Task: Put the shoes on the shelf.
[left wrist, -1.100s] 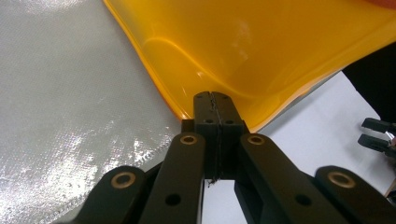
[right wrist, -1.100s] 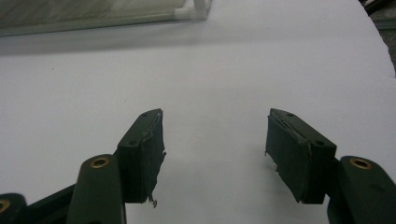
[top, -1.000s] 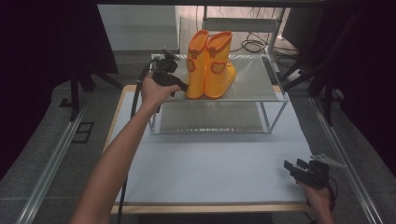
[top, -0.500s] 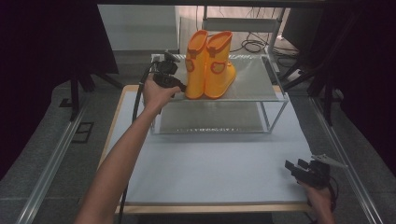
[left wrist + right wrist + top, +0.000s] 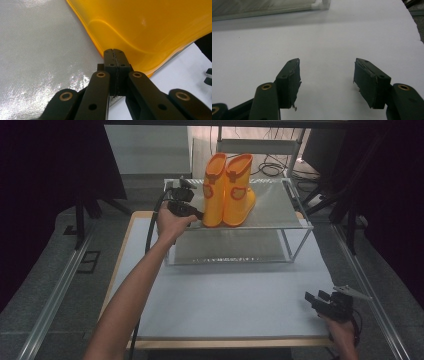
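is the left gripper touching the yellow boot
Cannot tell. In the left gripper view the shut left gripper sits against the yellow boot's edge, but neither contact nor gap is plain.

High view: fixed above the near edge, facing forward and down over the table (image 5: 225, 305). Left gripper view: tight against the orange boots (image 5: 150, 25), upper right of frame. Right gripper view: low, near the table top. Shared: shelf rack (image 5: 295, 222) edge, upper left there (image 5: 262, 10).
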Available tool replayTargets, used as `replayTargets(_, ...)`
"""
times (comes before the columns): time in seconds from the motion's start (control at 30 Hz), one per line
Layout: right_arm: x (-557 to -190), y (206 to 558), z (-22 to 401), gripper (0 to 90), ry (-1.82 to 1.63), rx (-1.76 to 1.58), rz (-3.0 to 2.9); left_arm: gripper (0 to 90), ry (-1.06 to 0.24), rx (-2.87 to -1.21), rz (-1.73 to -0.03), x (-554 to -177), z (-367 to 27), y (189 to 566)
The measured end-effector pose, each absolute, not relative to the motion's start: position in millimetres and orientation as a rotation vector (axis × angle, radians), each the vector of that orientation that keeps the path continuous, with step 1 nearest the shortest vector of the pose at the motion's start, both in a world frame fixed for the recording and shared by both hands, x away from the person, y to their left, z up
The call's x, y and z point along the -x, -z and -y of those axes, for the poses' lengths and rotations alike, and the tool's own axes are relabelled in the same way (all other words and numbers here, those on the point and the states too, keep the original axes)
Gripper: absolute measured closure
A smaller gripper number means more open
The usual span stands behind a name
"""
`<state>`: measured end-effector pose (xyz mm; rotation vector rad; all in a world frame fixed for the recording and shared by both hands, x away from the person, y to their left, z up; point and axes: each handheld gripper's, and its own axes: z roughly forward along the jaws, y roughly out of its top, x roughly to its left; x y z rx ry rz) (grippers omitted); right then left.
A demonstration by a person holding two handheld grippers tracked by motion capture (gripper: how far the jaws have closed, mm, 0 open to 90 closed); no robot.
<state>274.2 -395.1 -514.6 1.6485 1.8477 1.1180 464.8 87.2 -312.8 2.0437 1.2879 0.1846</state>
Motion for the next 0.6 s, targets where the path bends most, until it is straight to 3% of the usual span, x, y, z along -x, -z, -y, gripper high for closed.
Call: replayTargets(0.6, -274.0, 513.7, 393.9, 37.4, -1.123, -1.649, -1.847, 90.0, -0.210, -2.046, -1.262, -460.8, -79.9, 306.4)
